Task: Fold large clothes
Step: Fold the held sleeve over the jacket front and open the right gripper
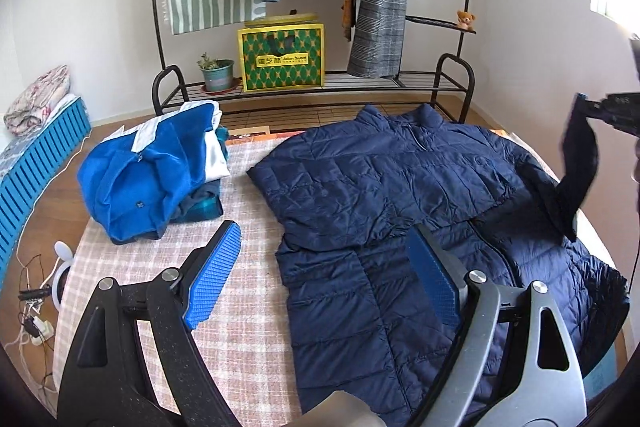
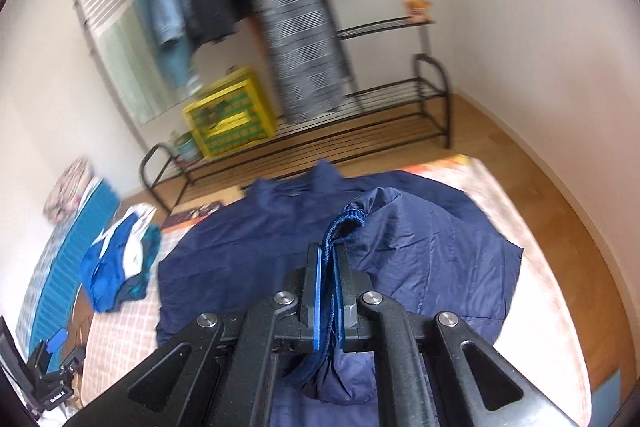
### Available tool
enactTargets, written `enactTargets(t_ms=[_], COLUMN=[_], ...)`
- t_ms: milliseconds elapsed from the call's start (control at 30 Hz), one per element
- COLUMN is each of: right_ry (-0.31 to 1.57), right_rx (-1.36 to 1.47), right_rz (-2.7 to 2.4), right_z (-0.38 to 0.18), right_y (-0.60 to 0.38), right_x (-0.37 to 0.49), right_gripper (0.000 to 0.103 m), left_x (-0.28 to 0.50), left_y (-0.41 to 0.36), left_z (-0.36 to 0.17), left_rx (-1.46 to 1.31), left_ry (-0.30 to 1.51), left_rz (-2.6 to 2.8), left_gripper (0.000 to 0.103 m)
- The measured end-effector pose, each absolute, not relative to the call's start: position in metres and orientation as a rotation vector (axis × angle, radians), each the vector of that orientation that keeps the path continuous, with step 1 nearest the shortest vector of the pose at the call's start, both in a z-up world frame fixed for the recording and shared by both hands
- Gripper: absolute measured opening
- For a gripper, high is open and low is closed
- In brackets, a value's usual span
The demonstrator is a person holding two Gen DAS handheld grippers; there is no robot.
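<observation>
Blue pads of the left gripper (image 1: 320, 267) stand wide apart at the bottom of its view, grasping nothing, poised over the lower half of the navy padded jacket (image 1: 380, 187). That jacket lies spread across the centre of the checked cloth (image 1: 248, 167), collar toward the top. At the right edge its sleeve (image 1: 580, 163) hangs lifted; the right gripper (image 2: 329, 259) is clenched on the ribbed cuff (image 2: 347, 225). I'd say the sleeve fold is under way. Next it should be carried across the chest and laid flat. A pile of blue clothes (image 1: 148, 167) sits centre left.
</observation>
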State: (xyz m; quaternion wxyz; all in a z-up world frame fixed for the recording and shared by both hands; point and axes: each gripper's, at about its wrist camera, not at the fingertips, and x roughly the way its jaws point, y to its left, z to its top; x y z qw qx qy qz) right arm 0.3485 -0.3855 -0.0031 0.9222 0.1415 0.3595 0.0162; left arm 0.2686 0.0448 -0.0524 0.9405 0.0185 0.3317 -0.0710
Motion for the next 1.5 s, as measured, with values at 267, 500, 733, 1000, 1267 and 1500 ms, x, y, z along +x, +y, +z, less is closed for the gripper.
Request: enactTargets(t_ms=[267, 500, 733, 1000, 1267, 1500], right_ry=[0.832, 0.94, 0.987, 0.935, 0.971, 0.902], right_rx=[0.14, 0.03, -0.069, -0.126, -0.017, 0.077], right_rz=[0.072, 0.116, 0.216, 0.306, 0.346, 0.347], right_z=[-0.031, -0.106, -0.154, -0.159, -0.179, -0.133], right_y=[-0.312, -0.23, -0.156, -0.103, -0.107, -0.155], right_x=[0.411, 0.463, 0.488, 0.502, 0.519, 0.491], right_gripper=[0.003, 0.003, 0.003, 0.003, 0.019, 0.047], left_x=[0.263, 0.261, 0.262, 0.262, 0.261, 0.258], left_y=[0.061, 0.077, 0.092, 0.102, 0.102, 0.1], left_z=[-0.045, -0.044, -0.048, -0.052, -0.052, -0.051], left_rx=[-0.002, -0.021, -0.026, -0.042, -0.028, -0.022], left_ry=[0.653, 0.65, 0.66, 0.67, 0.67, 0.669], left_rz=[-0.144, -0.131, -0.116, -0.107, -0.094, -0.095], left_gripper=[0.087, 0.087, 0.087, 0.087, 0.087, 0.087])
